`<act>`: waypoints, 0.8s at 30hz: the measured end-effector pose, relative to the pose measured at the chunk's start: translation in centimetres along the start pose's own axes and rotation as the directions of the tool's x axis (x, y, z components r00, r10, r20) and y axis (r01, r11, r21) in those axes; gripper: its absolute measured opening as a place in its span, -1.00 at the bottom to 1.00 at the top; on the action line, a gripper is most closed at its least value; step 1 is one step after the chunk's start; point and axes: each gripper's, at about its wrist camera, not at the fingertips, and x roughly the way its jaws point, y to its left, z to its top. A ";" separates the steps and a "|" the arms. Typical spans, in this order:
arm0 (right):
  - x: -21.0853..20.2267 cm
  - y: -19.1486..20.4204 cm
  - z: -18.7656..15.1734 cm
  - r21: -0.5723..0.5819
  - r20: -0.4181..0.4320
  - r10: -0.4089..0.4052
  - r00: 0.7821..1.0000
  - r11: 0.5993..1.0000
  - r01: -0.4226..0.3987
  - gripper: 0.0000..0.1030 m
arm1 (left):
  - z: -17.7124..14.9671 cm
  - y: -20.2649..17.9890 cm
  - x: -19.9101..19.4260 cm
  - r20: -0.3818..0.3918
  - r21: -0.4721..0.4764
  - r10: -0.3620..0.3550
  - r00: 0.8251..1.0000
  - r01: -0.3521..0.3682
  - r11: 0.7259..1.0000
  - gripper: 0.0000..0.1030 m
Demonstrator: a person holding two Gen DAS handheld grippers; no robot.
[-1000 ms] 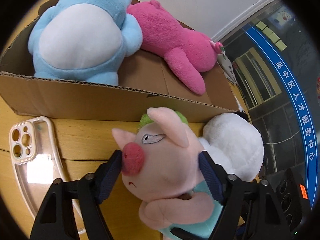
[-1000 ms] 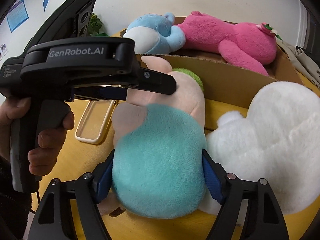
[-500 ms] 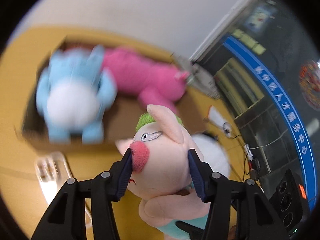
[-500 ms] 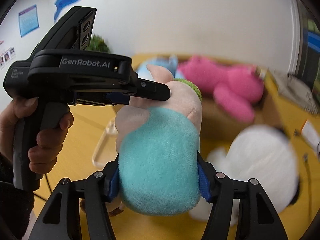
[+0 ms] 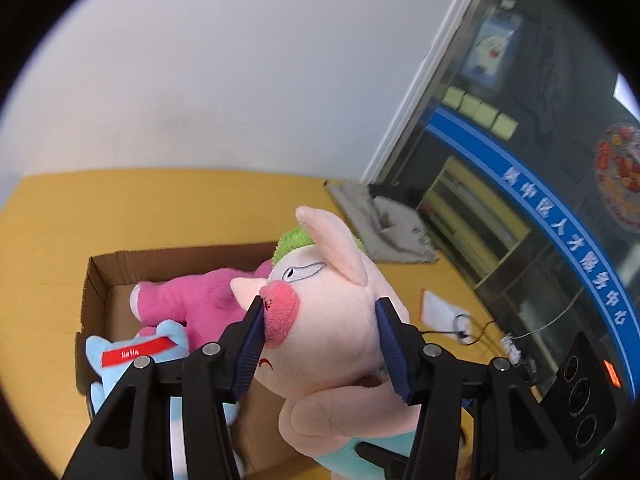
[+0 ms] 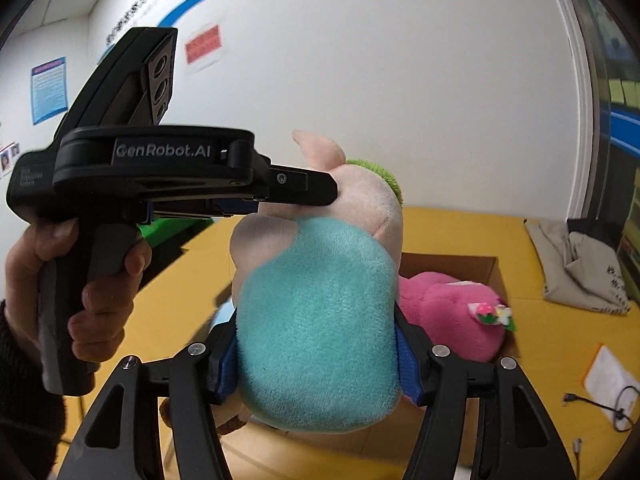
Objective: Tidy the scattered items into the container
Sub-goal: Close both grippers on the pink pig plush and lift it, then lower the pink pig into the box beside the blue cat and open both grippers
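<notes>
A: Left gripper (image 5: 320,344): blue pads pressing both sides of the head of the pale pink plush pig with a green tuft and teal shirt (image 5: 332,328), one pad at the red snout, the other behind the cheek. Narrow, clamping the toy.

B: Right gripper (image 6: 316,356): pinching the teal body (image 6: 320,320) of that same pig, pads sinking into the pile on either side. Pig hanging in the air between both tools, clear of the table.

A: Moving outward: hand (image 6: 76,292) wrapping the black grip of the left tool, seen from the right wrist view. Below and beyond the pig, open brown cardboard box (image 5: 120,264) sitting on the yellow tabletop (image 5: 120,208).

B: Already inside: magenta plush animal (image 6: 448,316) and light blue plush with a red label (image 5: 136,356), lying side by side.

A: Judging two in, third on its way; lowering and letting go remaining. Grey folded cloth (image 6: 576,272) and white card with black cable (image 6: 612,380) lying outside; unclear whether belonging to the tidy. Nothing else loose showing here.
</notes>
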 end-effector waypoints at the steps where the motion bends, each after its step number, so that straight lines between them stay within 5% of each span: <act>1: 1.7 -0.4 -0.6 0.005 -0.012 -0.013 1.000 1.000 0.013 0.31 | -0.5 1.2 1.8 -0.029 -0.015 -0.004 1.000 0.003 1.000 0.02; 7: 8.1 -1.8 -6.3 0.065 -0.146 -0.036 0.989 0.997 0.046 0.31 | -5.0 5.7 8.5 -0.169 -0.081 -0.024 0.985 0.010 0.997 0.02; 15: 9.3 -1.2 -10.2 0.133 -0.290 -0.030 0.957 0.989 0.071 0.31 | -8.6 6.5 9.2 -0.195 -0.119 -0.081 0.977 0.059 0.991 0.12; 24: 10.8 -1.5 -11.8 0.156 -0.444 -0.046 0.895 0.980 0.127 0.46 | -10.6 5.5 11.1 -0.220 -0.019 0.039 0.975 -0.044 0.999 0.22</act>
